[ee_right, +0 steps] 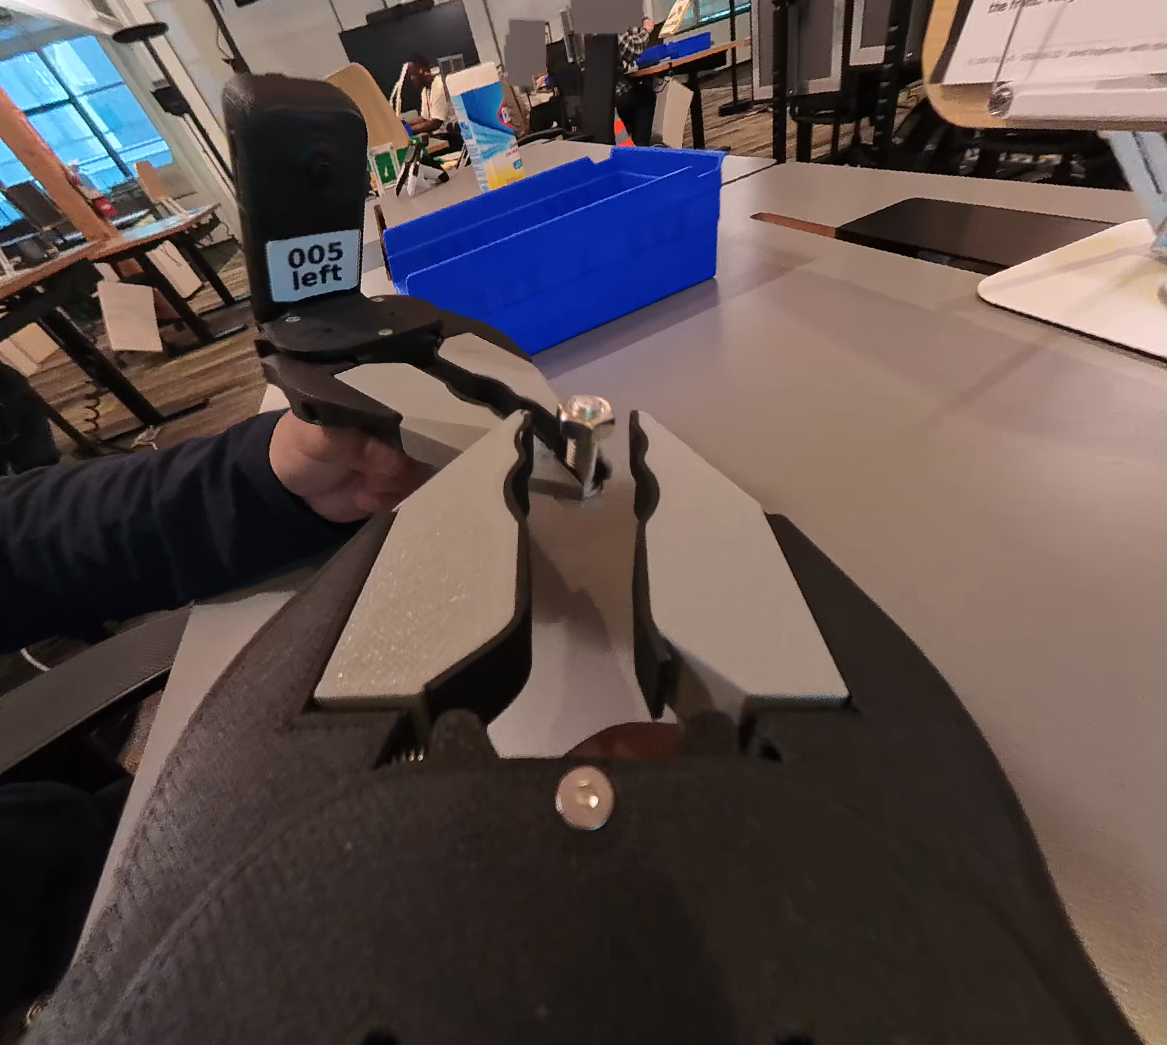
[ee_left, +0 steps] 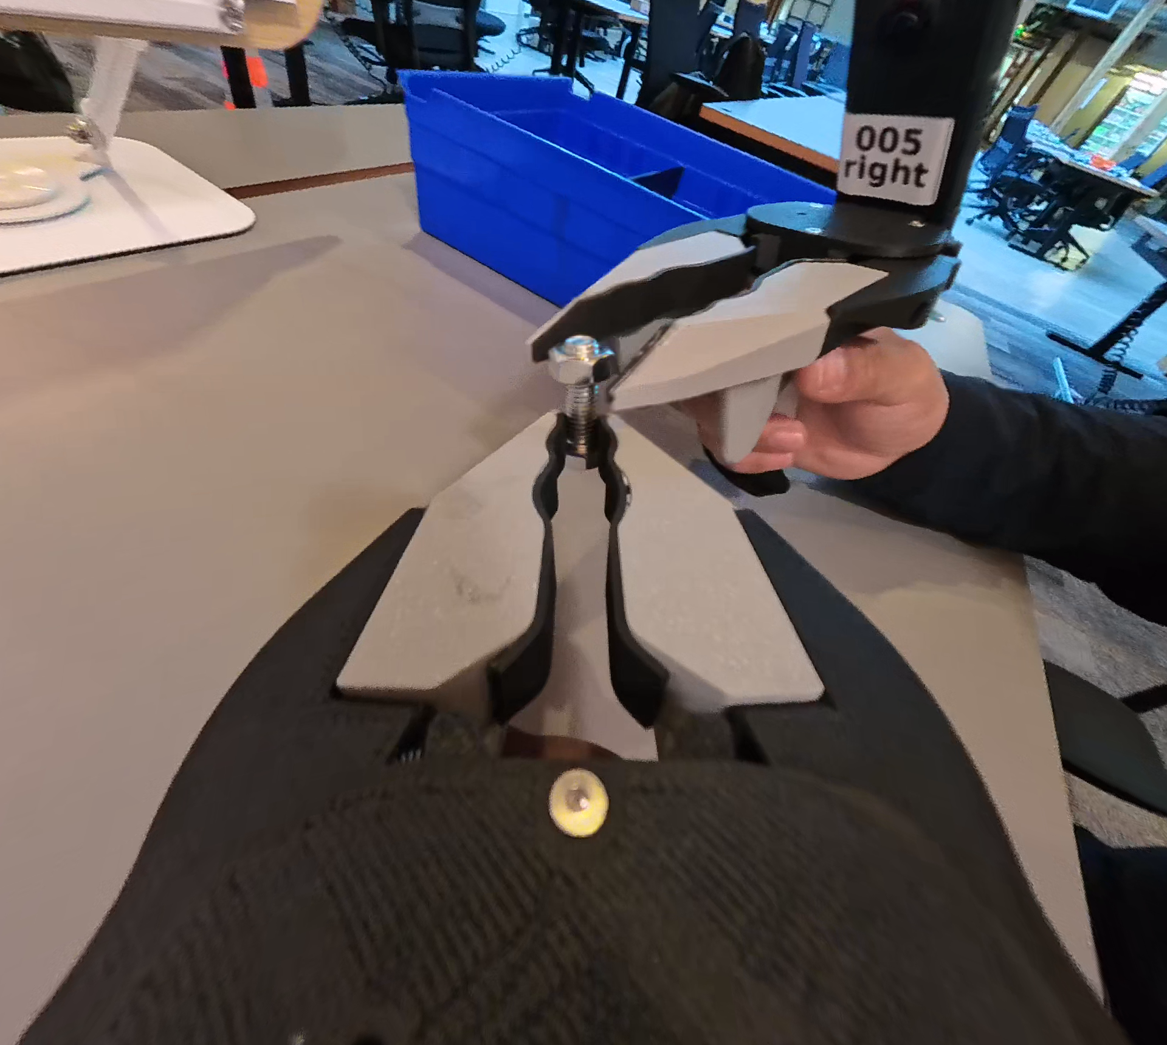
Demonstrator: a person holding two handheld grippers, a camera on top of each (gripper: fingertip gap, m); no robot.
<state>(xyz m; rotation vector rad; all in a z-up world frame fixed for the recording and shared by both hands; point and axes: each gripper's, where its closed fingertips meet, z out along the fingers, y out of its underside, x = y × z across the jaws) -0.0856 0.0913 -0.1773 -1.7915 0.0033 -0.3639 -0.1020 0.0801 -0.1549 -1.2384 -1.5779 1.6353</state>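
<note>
A silver bolt (ee_left: 578,415) stands upright above the grey table (ee_left: 221,383), with a hex nut (ee_left: 580,359) near its top end. My left gripper (ee_left: 578,446) is shut on the threaded shank below the nut. My right gripper (ee_right: 578,434) comes in from the right at nut height. Its fingers (ee_right: 650,465) stand on either side of the nut (ee_right: 586,418) with small gaps, so it is open. The left gripper also shows in the right wrist view (ee_right: 568,465), gripping the shank. The bolt's lower end is hidden by the fingers.
A blue plastic bin (ee_left: 537,194) stands on the table just beyond the grippers, also in the right wrist view (ee_right: 556,257). A white stand base (ee_left: 126,194) with a sheet holder sits at the left. A wipes canister (ee_right: 486,131) stands behind the bin. A person's hands hold both grippers. Less than 4 cm separates the two grippers' tips.
</note>
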